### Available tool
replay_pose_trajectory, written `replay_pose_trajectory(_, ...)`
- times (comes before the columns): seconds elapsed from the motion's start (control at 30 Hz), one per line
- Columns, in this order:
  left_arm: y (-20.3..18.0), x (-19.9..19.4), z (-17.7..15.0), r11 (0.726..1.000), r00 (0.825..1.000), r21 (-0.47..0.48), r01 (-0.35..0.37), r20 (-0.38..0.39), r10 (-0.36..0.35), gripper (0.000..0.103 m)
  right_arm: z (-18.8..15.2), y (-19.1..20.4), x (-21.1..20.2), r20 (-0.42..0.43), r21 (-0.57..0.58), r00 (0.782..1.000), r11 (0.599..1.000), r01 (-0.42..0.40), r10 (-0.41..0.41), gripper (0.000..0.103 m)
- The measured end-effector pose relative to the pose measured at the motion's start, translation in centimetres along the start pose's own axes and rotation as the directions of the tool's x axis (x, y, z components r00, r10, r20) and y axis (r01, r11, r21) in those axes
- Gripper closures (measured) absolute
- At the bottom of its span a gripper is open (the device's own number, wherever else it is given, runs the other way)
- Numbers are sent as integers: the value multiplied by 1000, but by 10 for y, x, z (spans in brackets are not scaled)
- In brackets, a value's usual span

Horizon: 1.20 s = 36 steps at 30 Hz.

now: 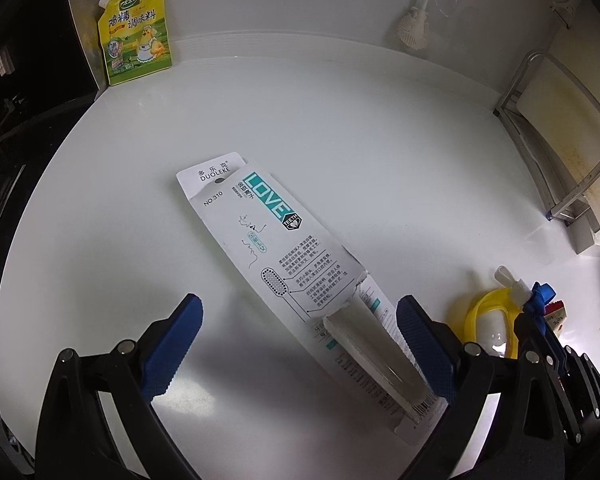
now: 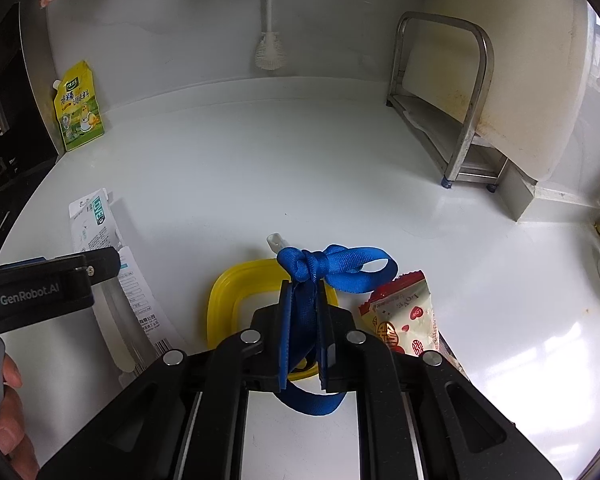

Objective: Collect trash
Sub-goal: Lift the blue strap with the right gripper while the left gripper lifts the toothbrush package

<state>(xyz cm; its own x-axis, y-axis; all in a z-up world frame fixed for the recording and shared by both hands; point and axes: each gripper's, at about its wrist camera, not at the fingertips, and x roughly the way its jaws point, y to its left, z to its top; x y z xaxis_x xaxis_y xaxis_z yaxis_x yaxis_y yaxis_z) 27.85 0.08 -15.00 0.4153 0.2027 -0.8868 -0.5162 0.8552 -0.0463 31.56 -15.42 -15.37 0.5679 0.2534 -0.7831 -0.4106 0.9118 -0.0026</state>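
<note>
A white toothbrush package (image 1: 276, 248) printed "LOVE" lies flat on the white counter (image 1: 340, 128). Its torn near end sits between the blue pads of my open left gripper (image 1: 300, 320), close to the right pad (image 1: 424, 348). In the right wrist view the same package (image 2: 96, 220) lies at the left, with the left gripper (image 2: 100, 264) above it. My right gripper (image 2: 304, 292) is shut on a knotted blue strap (image 2: 340, 264), above a yellow-rimmed lid (image 2: 228, 296). Just right of it lies a red-and-white snack wrapper (image 2: 404, 312).
A yellow seasoning pouch (image 1: 136, 32) leans in the back left corner. A white bottle brush (image 2: 270, 52) hangs on the back wall. A steel rack (image 2: 460, 100) holding a white cutting board stands at the right. The counter ends at a dark edge on the left.
</note>
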Motion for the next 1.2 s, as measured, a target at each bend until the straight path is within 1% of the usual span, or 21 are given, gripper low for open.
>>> replay_pose_trajectory(0.1, -3, 8, -2, 1000, 999, 2, -31, -12, 31, 7, -1, -1, 0, 1, 6, 1000, 1000, -2, 2, 93)
replay_pose_trajectory(0.2, -3, 13, 2, 999, 999, -7, -46, -17, 46, 7, -1, -3, 0, 3, 17, 1000, 1000, -5, 5, 93)
replay_pose_trajectory(0.33, -5, 19, 7, 998, 997, 20, -67, -30, 68, 8, -1, -2, 1, 4, 15, 1000, 1000, -2, 2, 93)
replay_pose_trajectory(0.4, -5, 22, 8, 997, 997, 39, -59, -37, 61, 16, -1, -1, 1, 3, 13, 1000, 1000, -1, 1, 93)
replay_pose_trajectory(0.47, -5, 20, 8, 997, 999, 57, -47, -18, 48, 23, -1, -1, 1, 3, 19, 1000, 1000, -2, 2, 93)
replay_pose_trajectory(0.53, -6, 19, 9, 996, 1000, 86, -22, -12, 23, 38, -1, -2, 0, 2, 27, 1000, 1000, -4, 4, 93)
replay_pose_trajectory(0.57, -7, 18, 10, 995, 1000, 103, -4, -12, 5, 47, -1, -2, 0, 2, 32, 1000, 999, -6, 5, 93)
replay_pose_trajectory(0.63, -8, 16, 11, 991, 1000, 136, 12, -15, -10, 57, 0, -1, -2, 4, 40, 1000, 999, -6, 6, 93)
replay_pose_trajectory(0.77, -7, 15, 12, 980, 998, 190, 67, -30, -62, 58, 2, 0, -8, 9, 55, 1000, 998, -3, 2, 93)
replay_pose_trajectory(0.87, -8, 11, 12, 964, 997, 254, 79, -31, -73, 60, 3, 1, -13, 14, 67, 1000, 998, 7, -8, 93)
replay_pose_trajectory(0.93, -7, 5, 12, 954, 996, 286, 87, -18, -85, 60, 4, 2, -16, 18, 72, 1000, 997, 14, -15, 93)
replay_pose_trajectory(1.1, 0, -15, 15, 932, 993, 352, 86, 51, -111, 60, 7, 2, -28, 41, 110, 999, 994, 12, -17, 93)
replay_pose_trajectory(1.2, 6, -23, 18, 923, 989, 370, 100, 61, -132, 60, 10, 3, -36, 54, 131, 998, 991, 7, -14, 93)
